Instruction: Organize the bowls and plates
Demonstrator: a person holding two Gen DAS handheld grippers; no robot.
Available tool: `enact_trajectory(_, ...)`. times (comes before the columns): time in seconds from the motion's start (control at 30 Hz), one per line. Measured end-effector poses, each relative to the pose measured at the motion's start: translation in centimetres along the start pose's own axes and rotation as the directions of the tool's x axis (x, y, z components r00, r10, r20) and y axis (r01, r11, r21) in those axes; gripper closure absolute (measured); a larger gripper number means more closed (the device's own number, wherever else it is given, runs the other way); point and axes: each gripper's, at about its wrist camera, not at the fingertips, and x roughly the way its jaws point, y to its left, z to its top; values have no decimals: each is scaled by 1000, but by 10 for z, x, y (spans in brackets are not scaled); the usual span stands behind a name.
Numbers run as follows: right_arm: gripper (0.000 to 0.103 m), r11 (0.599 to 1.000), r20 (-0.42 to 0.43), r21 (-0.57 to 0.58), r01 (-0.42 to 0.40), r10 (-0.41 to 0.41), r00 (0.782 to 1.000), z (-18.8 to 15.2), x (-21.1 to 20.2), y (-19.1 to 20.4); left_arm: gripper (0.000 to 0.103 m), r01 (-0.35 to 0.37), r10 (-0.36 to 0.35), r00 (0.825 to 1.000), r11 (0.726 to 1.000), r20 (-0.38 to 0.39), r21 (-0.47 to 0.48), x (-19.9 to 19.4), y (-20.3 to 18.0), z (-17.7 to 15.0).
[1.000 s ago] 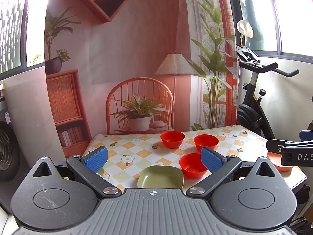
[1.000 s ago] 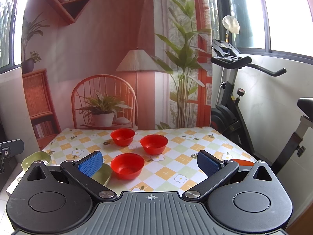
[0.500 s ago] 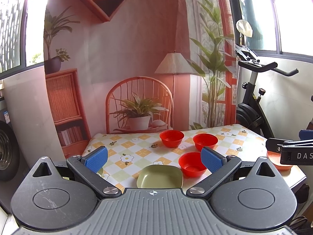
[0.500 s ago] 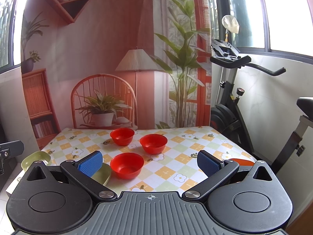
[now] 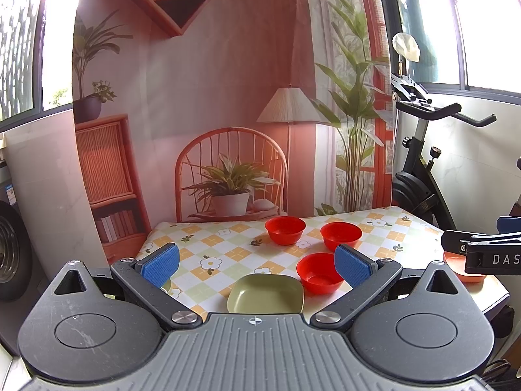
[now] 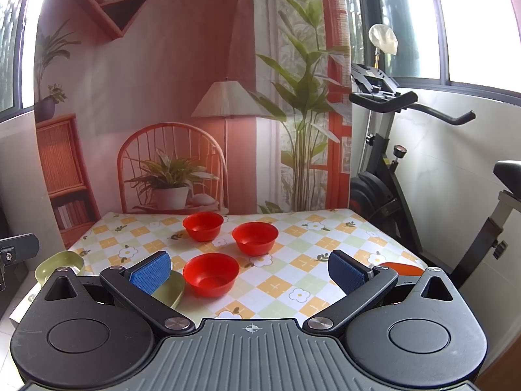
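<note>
Three red bowls stand on the checked tablecloth (image 5: 228,254): a near one (image 5: 317,273) and two farther back (image 5: 285,229) (image 5: 340,235). A square green plate (image 5: 265,295) lies at the near edge, just ahead of my left gripper (image 5: 257,262), which is open and empty. A second green dish (image 6: 60,265) sits at the table's left end, half hidden behind the fingers. An orange plate (image 6: 402,268) lies at the right corner. My right gripper (image 6: 249,270) is open and empty, above the near edge, with the near red bowl (image 6: 211,273) left of its middle.
A printed backdrop (image 6: 195,97) with a chair and plants hangs behind the table. An exercise bike (image 6: 390,163) stands to the right of the table. A washing machine (image 5: 13,247) is at the far left. The right gripper's body (image 5: 488,254) juts into the left wrist view.
Both views have shifted only very slightly. The bowls and plates have not moved, and both grippers stay open.
</note>
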Motion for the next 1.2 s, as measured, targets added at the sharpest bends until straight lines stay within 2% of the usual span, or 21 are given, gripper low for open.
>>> enact_trajectory(0.97,0,1000,-23,27,-7,7,1000,1,2,-3,1,-2,2,1000,1000,-5,-3,0,0,2)
enact_trajectory(1.2,0,998,8,65,-15,14,1000,9,12,-20,0,-72,72,997,997,-31,21,13,2,9)
